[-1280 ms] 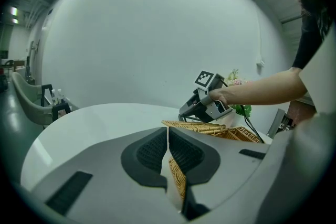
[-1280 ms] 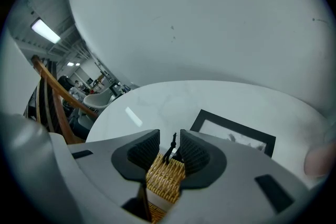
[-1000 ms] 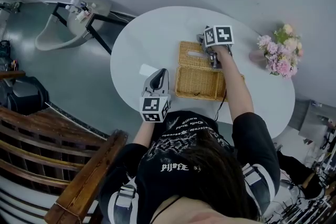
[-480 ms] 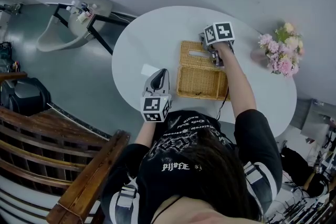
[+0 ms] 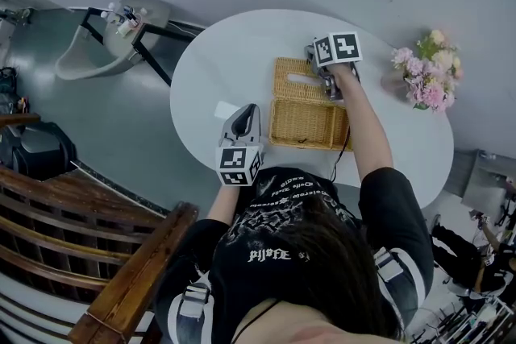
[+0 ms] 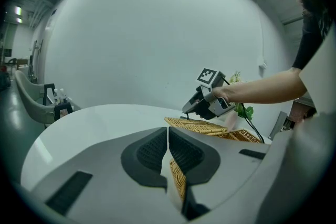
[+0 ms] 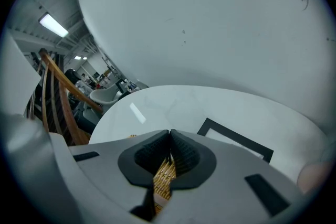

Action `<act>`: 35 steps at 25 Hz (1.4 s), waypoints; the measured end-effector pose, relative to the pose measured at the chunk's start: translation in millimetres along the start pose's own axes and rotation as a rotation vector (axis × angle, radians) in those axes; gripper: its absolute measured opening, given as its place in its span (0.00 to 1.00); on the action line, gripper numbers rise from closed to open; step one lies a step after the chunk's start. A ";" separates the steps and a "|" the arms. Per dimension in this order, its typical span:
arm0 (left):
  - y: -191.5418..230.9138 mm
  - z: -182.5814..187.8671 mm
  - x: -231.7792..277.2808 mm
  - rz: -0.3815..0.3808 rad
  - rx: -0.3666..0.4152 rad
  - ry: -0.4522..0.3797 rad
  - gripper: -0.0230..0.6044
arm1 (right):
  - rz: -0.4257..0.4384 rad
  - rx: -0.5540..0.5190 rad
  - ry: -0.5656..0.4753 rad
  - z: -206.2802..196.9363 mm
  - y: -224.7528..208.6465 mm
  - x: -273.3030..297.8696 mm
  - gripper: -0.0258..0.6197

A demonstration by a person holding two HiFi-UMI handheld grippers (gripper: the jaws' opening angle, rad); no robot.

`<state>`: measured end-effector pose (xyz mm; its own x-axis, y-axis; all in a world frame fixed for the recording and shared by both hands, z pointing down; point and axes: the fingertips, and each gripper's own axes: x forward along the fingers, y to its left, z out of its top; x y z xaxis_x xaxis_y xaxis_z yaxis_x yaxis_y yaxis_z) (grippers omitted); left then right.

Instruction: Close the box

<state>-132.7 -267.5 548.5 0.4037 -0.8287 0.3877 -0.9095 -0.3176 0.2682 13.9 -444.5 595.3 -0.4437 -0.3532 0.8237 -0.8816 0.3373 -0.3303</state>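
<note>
A wicker box (image 5: 302, 125) stands open on the white oval table (image 5: 242, 44). Its lid (image 5: 292, 78) hangs back on the far side and shows as a slanted wicker sheet (image 6: 197, 124) in the left gripper view. My right gripper (image 5: 313, 67) (image 6: 185, 111) (image 7: 169, 136) is at the lid's far edge. Its jaws have just been closing, and wicker strands now sit pinched between the pads. My left gripper (image 5: 249, 110) (image 6: 168, 131) hovers left of the box with its jaws together and nothing in them. It does not touch the box.
Pink flowers (image 5: 427, 80) stand at the table's right end. A white card (image 5: 226, 109) lies by the left gripper's tip, and a black-bordered card (image 7: 236, 139) shows on the table. A grey chair (image 5: 121, 32) and a wooden rail (image 5: 105, 254) stand left of the table.
The right gripper's jaws were apart around the lid's edge and have shut on the wicker. That gripper has risen slightly. The left gripper has stayed still.
</note>
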 end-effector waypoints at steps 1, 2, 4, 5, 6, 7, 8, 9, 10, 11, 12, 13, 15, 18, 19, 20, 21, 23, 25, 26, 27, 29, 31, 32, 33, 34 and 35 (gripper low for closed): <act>-0.4 0.8 -1.0 0.002 -0.005 -0.006 0.09 | 0.002 -0.005 -0.009 1.4 1.3 -2.7 0.09; -1.0 1.6 -1.7 0.005 -0.011 -0.014 0.09 | 0.005 -0.012 -0.017 3.1 2.6 -5.8 0.09; -1.9 2.2 -4.1 0.012 -0.018 -0.027 0.08 | 0.009 -0.028 -0.033 5.7 5.3 -12.1 0.09; -1.7 2.2 -6.0 0.015 -0.017 -0.032 0.09 | 0.008 -0.034 -0.041 6.5 7.0 -15.1 0.09; -1.4 2.0 -8.0 0.017 -0.015 -0.035 0.09 | 0.006 -0.039 -0.051 7.1 8.6 -18.2 0.09; -1.4 2.0 -9.8 0.019 -0.013 -0.039 0.09 | 0.003 -0.043 -0.062 7.6 9.8 -21.6 0.09; -1.7 2.3 -11.4 0.021 -0.012 -0.044 0.09 | 0.000 -0.047 -0.074 8.2 10.7 -25.5 0.09; -2.2 2.9 -13.0 0.023 -0.011 -0.049 0.09 | -0.004 -0.052 -0.086 9.0 11.4 -29.6 0.09; -2.2 3.7 -14.6 0.027 -0.010 -0.053 0.08 | -0.009 -0.057 -0.098 9.9 12.2 -33.7 0.09; -1.3 4.6 -16.2 0.034 -0.009 -0.057 0.09 | -0.016 -0.064 -0.110 10.8 13.3 -37.7 0.09; 0.3 5.5 -18.1 0.042 -0.010 -0.061 0.09 | -0.023 -0.073 -0.123 11.8 14.9 -41.5 0.09; 2.0 6.3 -20.2 0.049 -0.013 -0.065 0.09 | -0.030 -0.080 -0.137 12.5 16.9 -45.3 0.09; 3.9 6.6 -25.5 0.059 -0.016 -0.071 0.09 | -0.038 -0.085 -0.168 13.1 20.6 -52.8 0.09; 2.2 5.8 -31.6 0.065 -0.014 -0.078 0.08 | -0.041 -0.080 -0.219 14.0 24.0 -64.0 0.09; 0.6 5.6 -32.8 0.065 -0.014 -0.080 0.08 | -0.043 -0.081 -0.238 14.9 24.9 -68.3 0.09; -1.5 5.6 -33.9 0.064 -0.013 -0.083 0.08 | -0.045 -0.082 -0.257 15.8 26.1 -72.7 0.09; -3.9 5.8 -35.0 0.062 -0.011 -0.085 0.09 | -0.047 -0.082 -0.274 16.7 27.4 -77.4 0.09; -9.3 6.0 -37.0 0.054 -0.005 -0.086 0.09 | -0.049 -0.078 -0.306 17.8 30.1 -86.5 0.09; -14.5 6.1 -38.7 0.048 -0.002 -0.087 0.09 | -0.045 -0.074 -0.338 17.7 33.3 -95.0 0.09; -16.7 6.3 -39.9 0.045 -0.001 -0.089 0.08 | -0.044 -0.076 -0.352 17.2 35.5 -98.9 0.09; -18.7 6.7 -41.2 0.043 0.000 -0.091 0.08 | -0.044 -0.082 -0.365 16.4 37.9 -102.6 0.09; -22.1 7.4 -43.6 0.042 0.002 -0.095 0.09 | -0.047 -0.097 -0.392 14.6 43.1 -110.1 0.09; -25.9 6.8 -45.7 0.043 0.005 -0.099 0.09 | -0.045 -0.106 -0.422 12.2 47.3 -117.9 0.09; -28.1 6.2 -46.9 0.043 0.007 -0.101 0.08 | -0.042 -0.110 -0.437 10.6 49.2 -121.6 0.09; -30.4 5.6 -48.1 0.043 0.008 -0.103 0.09 | -0.039 -0.115 -0.449 9.0 51.0 -124.8 0.09; -32.6 5.0 -49.4 0.043 0.010 -0.104 0.09 | -0.032 -0.123 -0.460 7.3 53.1 -126.9 0.09; -34.4 4.5 -51.2 0.044 0.012 -0.105 0.09 | -0.024 -0.133 -0.468 5.8 55.7 -128.2 0.09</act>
<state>-122.5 -216.3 515.5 0.3514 -0.8855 0.3040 -0.9275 -0.2850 0.2420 20.8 -385.5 468.6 -0.4755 -0.7065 0.5242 -0.8776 0.4222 -0.2272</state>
